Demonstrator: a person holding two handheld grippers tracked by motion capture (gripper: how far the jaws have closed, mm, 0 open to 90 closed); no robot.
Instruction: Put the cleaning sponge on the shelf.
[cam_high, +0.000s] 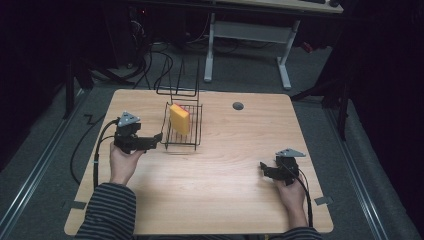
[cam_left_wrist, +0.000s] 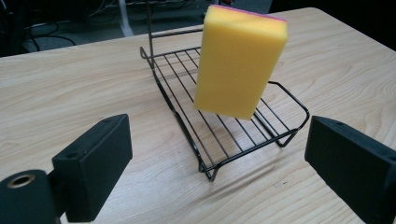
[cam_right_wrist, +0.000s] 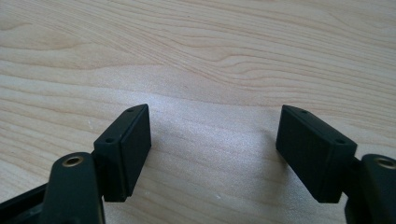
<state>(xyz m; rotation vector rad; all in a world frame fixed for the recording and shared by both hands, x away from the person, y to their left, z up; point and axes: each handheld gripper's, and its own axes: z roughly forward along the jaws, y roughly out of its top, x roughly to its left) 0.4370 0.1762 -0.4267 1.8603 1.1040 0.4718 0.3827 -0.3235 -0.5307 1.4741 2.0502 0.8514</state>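
High view: a wooden table (cam_high: 220, 165) carries a black wire rack (cam_high: 182, 131) left of centre, its tall back rising toward the far edge. A yellow sponge (cam_high: 179, 119) stands on end in the rack, tilted back against the wire, a thin pink layer on its rear face.

The left gripper (cam_high: 155, 140) sits just left of the rack, pointing at it, held by a hand in a striped sleeve. Its jaws stand wide with nothing between them; in the left gripper view the sponge (cam_left_wrist: 239, 60) and the rack (cam_left_wrist: 205, 135) lie ahead of the pads, apart from them.

The right gripper (cam_high: 264, 169) rests near the table's right edge, well apart from the rack. In the right gripper view its jaws gape wide over bare wood (cam_right_wrist: 210, 70), holding nothing.

A small grey grommet (cam_high: 238, 106) marks the table's far side.
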